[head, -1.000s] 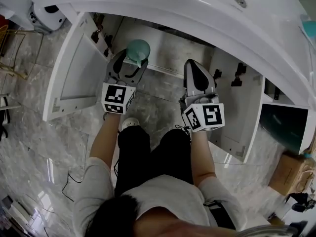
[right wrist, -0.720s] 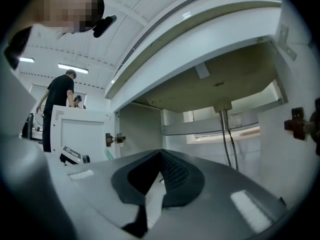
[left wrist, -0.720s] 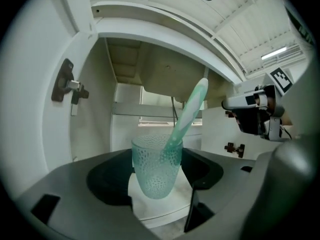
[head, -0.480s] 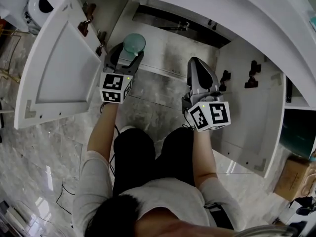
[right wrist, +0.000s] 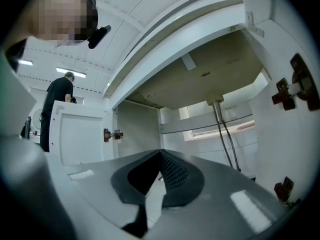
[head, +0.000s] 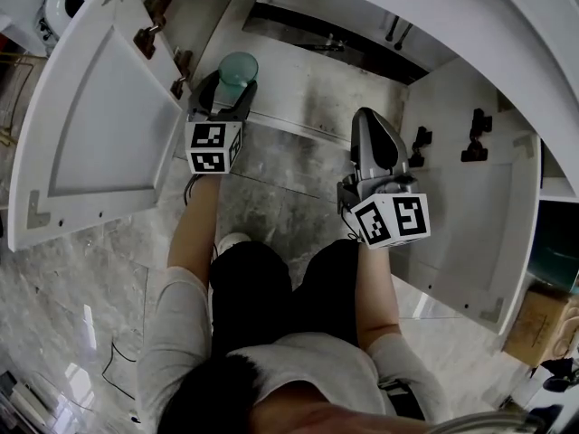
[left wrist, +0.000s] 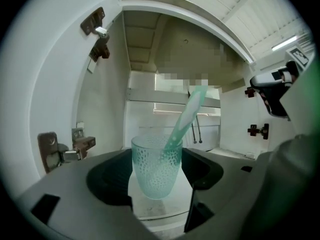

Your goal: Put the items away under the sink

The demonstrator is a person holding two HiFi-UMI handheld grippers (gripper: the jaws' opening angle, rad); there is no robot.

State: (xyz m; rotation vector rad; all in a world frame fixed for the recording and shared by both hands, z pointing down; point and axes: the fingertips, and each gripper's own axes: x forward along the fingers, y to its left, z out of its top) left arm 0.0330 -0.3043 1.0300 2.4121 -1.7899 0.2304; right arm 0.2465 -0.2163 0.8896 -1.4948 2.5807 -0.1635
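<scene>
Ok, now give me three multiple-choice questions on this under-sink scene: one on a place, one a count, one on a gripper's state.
1. Where is the green cup? A) between the left gripper's jaws B) on the floor C) on the sink top
2. How many cabinet doors stand open? A) none B) one C) two
3. The right gripper's jaws are: A) together and empty B) wide apart C) clamped on a bottle

1 A: the left gripper view shows it between the jaws, toothbrush inside.
2 C: the head view shows one swung out at each side.
3 A: the right gripper view shows them meeting, nothing between.
</scene>
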